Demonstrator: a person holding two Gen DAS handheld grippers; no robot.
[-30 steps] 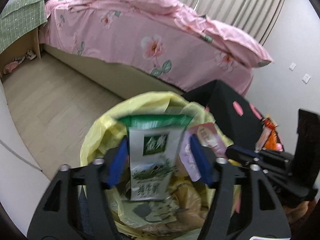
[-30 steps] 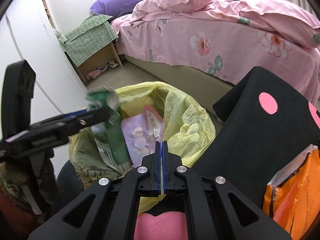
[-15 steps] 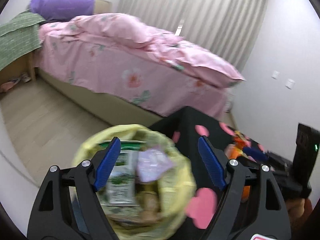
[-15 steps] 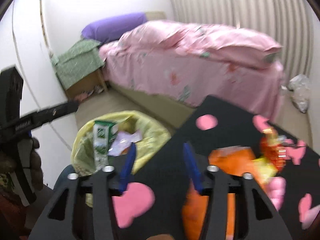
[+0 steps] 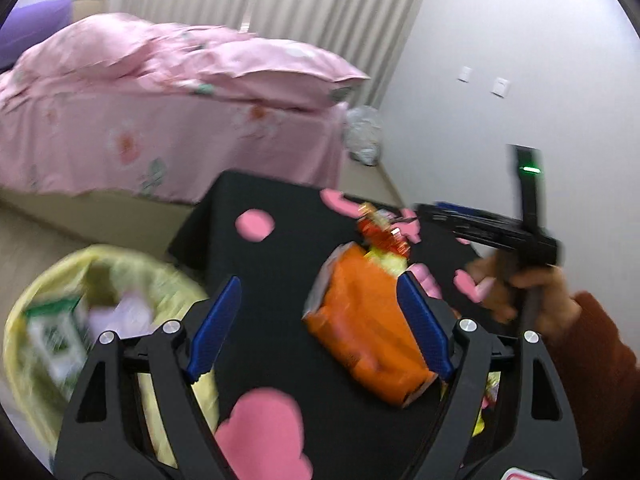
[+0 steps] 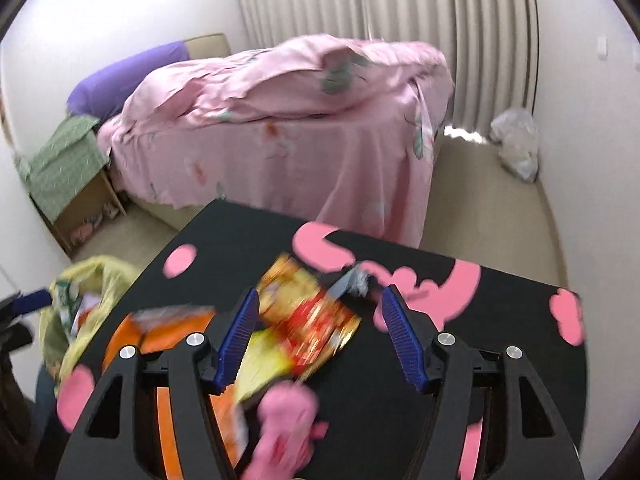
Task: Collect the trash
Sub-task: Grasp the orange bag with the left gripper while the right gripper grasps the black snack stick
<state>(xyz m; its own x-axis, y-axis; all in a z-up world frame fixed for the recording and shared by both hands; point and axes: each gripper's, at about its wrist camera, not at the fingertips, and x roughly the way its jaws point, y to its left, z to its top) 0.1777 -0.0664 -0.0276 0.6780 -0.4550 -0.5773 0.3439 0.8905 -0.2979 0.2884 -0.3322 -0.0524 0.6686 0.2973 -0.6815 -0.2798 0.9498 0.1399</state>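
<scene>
A: Left gripper [image 5: 318, 322] is spread wide with nothing between the pads, over the black table [image 5: 280, 264]. The right gripper [image 6: 318, 336] is opening too, nothing clamped. What's left to collect?

B: Two wrappers near the table's left edge. An orange snack bag [image 5: 368, 332] lies flat closest to the yellow-lined bin [image 5: 120, 276]. A red-and-yellow foil packet [image 6: 308, 316] sits just beyond it, toward the table's middle.

A: Handling?

B: Both look empty, so likely very light, thin and crinkly. The film is probably slick, and soft enough to fold under the pads.

A: Where to pinch?

B: I'd take a raised edge: the orange bag's open, puffed mouth, and the foil packet's crumpled corner. A flat face would likely slide.
</scene>
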